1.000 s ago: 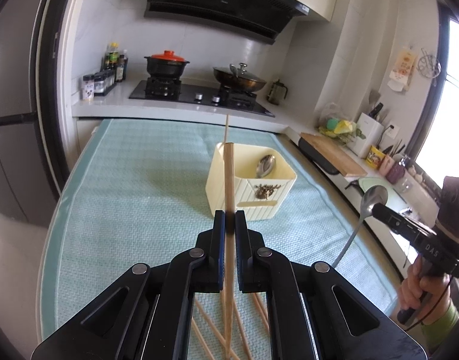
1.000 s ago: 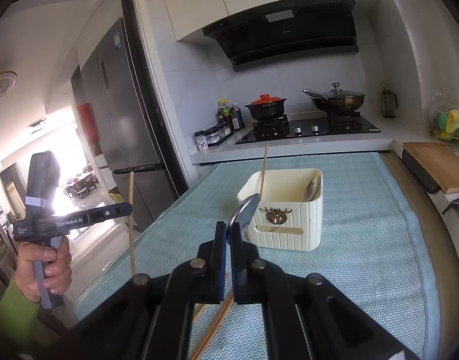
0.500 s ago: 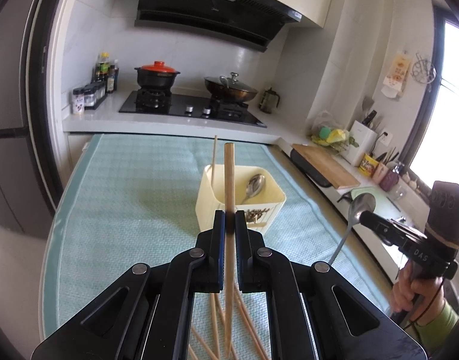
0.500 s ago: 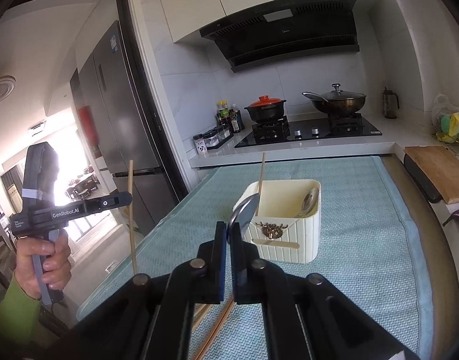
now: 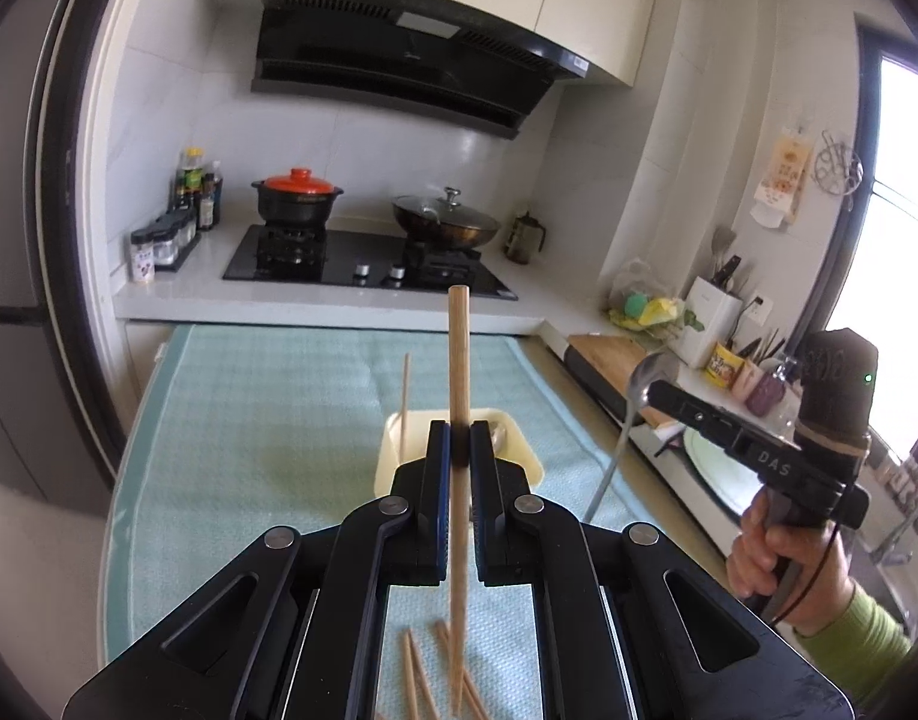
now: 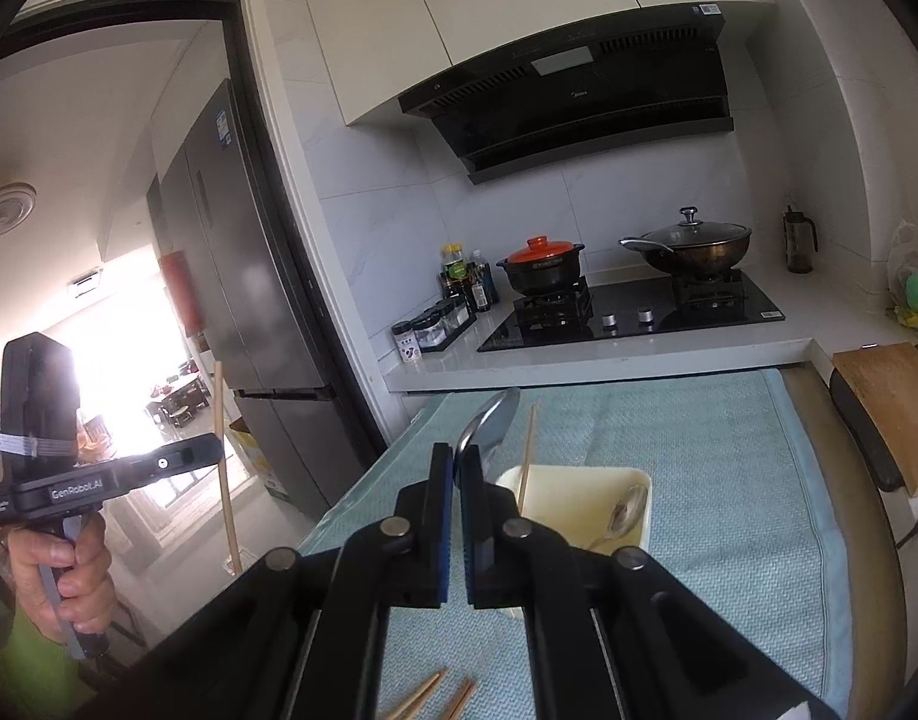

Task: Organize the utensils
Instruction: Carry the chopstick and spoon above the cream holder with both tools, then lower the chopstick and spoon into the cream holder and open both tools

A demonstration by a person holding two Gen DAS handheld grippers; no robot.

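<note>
My left gripper (image 5: 458,438) is shut on a wooden chopstick (image 5: 458,360) held upright above the cream utensil box (image 5: 393,456). The box holds one upright chopstick (image 5: 404,402) and a spoon (image 6: 624,510). My right gripper (image 6: 457,462) is shut on a metal spoon (image 6: 489,423), bowl up, held above the near left of the box (image 6: 579,474). In the left wrist view the right gripper (image 5: 654,390) holds that spoon (image 5: 648,378) to the right of the box. In the right wrist view the left gripper (image 6: 219,450) holds its chopstick (image 6: 225,480) off the table's left side.
Several loose chopsticks (image 5: 423,672) lie on the teal mat (image 5: 267,420) near me. A stove with a red-lidded pot (image 5: 297,198) and a wok (image 5: 447,222) stands behind the table. A cutting board (image 6: 891,408) lies at the right, a fridge (image 6: 237,300) at the left.
Both grippers have risen with their utensils and tilted upward. The box now sits lower in both views. The left gripper's chopstick is above the box rim.
</note>
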